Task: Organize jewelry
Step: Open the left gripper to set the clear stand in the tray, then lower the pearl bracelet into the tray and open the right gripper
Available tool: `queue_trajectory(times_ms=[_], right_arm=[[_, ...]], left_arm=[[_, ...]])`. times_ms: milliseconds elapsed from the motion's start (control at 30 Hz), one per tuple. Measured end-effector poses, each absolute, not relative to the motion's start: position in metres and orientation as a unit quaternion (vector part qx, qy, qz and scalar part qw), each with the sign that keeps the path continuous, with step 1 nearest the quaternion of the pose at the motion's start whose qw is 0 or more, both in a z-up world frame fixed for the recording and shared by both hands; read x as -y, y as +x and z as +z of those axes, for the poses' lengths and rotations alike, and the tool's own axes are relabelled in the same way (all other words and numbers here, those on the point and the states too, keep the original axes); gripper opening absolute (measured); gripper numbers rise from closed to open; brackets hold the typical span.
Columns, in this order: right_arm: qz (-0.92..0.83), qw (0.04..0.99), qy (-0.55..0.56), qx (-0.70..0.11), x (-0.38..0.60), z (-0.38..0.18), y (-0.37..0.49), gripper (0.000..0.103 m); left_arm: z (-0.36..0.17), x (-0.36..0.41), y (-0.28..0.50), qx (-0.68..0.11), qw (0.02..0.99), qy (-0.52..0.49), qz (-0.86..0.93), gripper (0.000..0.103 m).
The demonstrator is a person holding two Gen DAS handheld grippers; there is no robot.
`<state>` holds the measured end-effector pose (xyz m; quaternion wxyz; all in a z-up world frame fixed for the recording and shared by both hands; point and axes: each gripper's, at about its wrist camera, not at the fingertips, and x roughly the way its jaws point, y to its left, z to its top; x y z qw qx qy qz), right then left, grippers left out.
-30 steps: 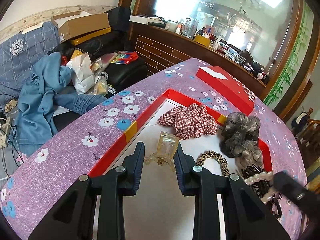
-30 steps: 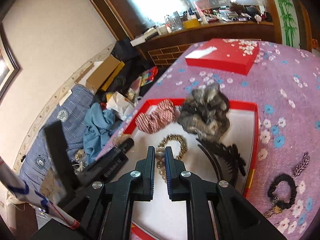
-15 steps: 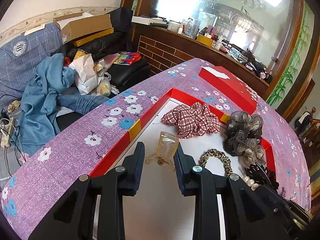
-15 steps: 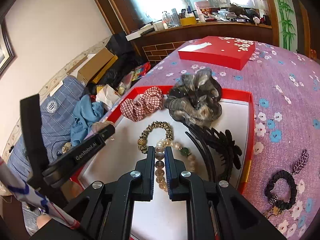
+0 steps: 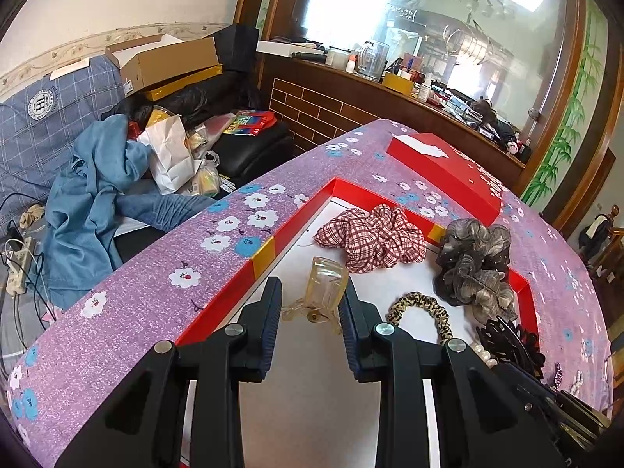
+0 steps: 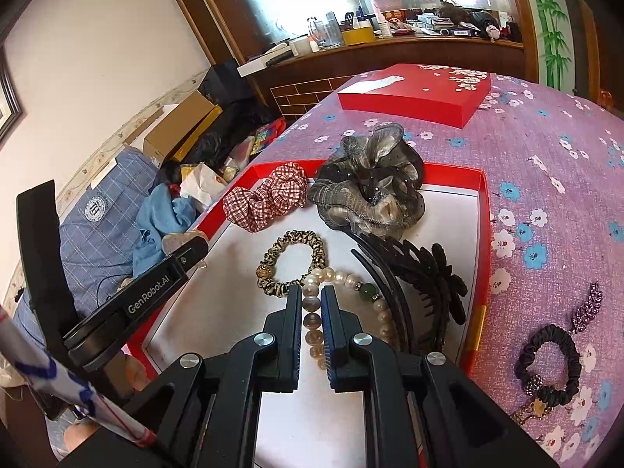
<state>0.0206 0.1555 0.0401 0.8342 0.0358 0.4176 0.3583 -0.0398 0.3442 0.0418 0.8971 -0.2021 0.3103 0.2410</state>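
A red tray (image 5: 296, 218) (image 6: 481, 234) with a white floor lies on the purple flowered cloth. My left gripper (image 5: 310, 292) (image 6: 195, 247) is shut on a clear yellowish hair claw (image 5: 327, 280) (image 6: 183, 238), held just above the tray's left side. My right gripper (image 6: 312, 296) is shut on a pearl and bead bracelet (image 6: 343, 284) (image 5: 481, 353), whose loop rests on the tray floor next to a leopard scrunchie (image 6: 296, 245) (image 5: 423, 306). Also in the tray are a plaid scrunchie (image 6: 269, 199) (image 5: 370, 238), a grey organza scrunchie (image 6: 370, 191) (image 5: 474, 261) and black hair clips (image 6: 425, 273) (image 5: 511, 343).
On the cloth right of the tray lie a black beaded hair tie (image 6: 550, 362) and a purple rhinestone clip (image 6: 587, 306). The red lid (image 6: 417, 91) (image 5: 444, 167) sits beyond the tray. A cluttered sofa with blue clothes (image 5: 89, 202) stands off the table's left edge.
My right gripper has carried the bead bracelet forward and down into the tray, where its loop now lies beside the leopard scrunchie. The left gripper has kept still with the clear claw.
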Motion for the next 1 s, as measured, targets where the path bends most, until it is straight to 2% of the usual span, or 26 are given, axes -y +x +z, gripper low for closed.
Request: queue_trajectory(times_ms=[567, 600, 633, 667, 1000], right_arm=[[0.353, 0.835, 0.038, -0.422, -0.154, 0.038, 0.024, 0.012], [0.352, 0.835, 0.038, -0.421, -0.154, 0.037, 0.025, 0.012], [0.352, 0.835, 0.038, -0.421, -0.154, 0.037, 0.025, 0.012], [0.352, 0.835, 0.037, -0.42, -0.154, 0.037, 0.025, 0.012], [0.349, 0.848, 0.042, -0.396, -0.15, 0.046, 0.019, 0.012]], left_arm=[[0.043, -0.343, -0.041, -0.31, 0.898, -0.201, 0.24, 0.028], [0.043, -0.342, -0.042, -0.311, 0.897, -0.202, 0.239, 0.032], [0.043, -0.342, -0.042, -0.311, 0.897, -0.203, 0.24, 0.04], [0.044, -0.341, -0.043, -0.308, 0.898, -0.202, 0.242, 0.043], [0.052, -0.339, -0.048, -0.285, 0.907, -0.196, 0.24, 0.046]])
